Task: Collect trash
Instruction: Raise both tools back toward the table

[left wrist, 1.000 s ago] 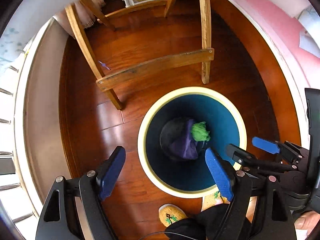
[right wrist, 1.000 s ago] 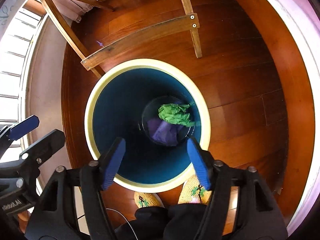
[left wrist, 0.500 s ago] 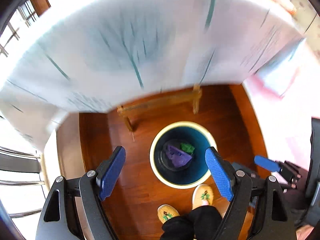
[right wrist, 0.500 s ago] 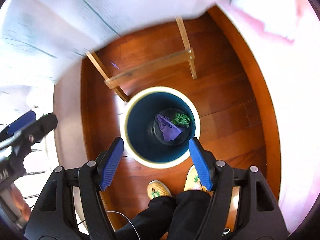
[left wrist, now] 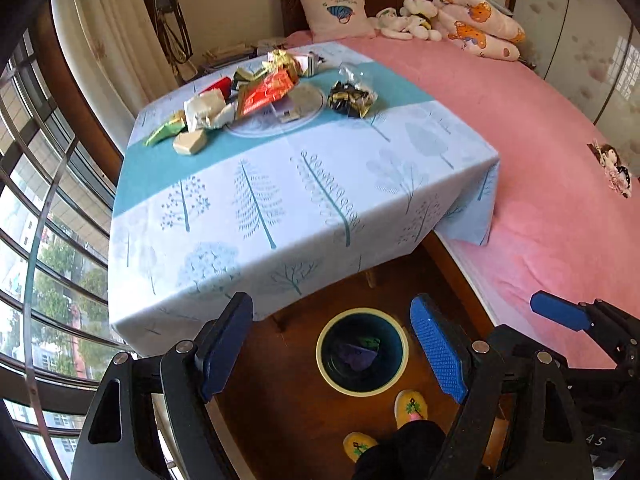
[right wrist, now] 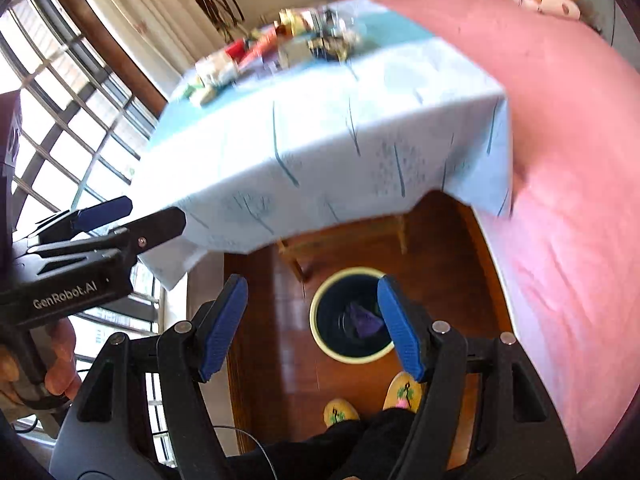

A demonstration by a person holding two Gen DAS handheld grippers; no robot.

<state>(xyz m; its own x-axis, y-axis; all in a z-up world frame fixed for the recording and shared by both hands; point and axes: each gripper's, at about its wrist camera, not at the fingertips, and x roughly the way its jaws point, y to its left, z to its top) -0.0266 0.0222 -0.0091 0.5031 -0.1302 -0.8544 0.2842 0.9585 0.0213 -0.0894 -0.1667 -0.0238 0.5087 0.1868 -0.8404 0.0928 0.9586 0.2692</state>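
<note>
A round bin with a cream rim and dark blue inside stands on the wood floor below me, with purple and green trash at its bottom. It also shows in the right wrist view. Wrappers and packets lie in a pile on the far part of the table, blurred in the right wrist view. My left gripper is open and empty, high above the bin. My right gripper is open and empty too.
A pink bed runs along the right of the table, with pillows and soft toys at its head. Windows line the left side. The person's slippered feet stand by the bin.
Both grippers have risen from just over the bin to well above table height. The view now takes in the tabletop and the bed. Both stay open.
</note>
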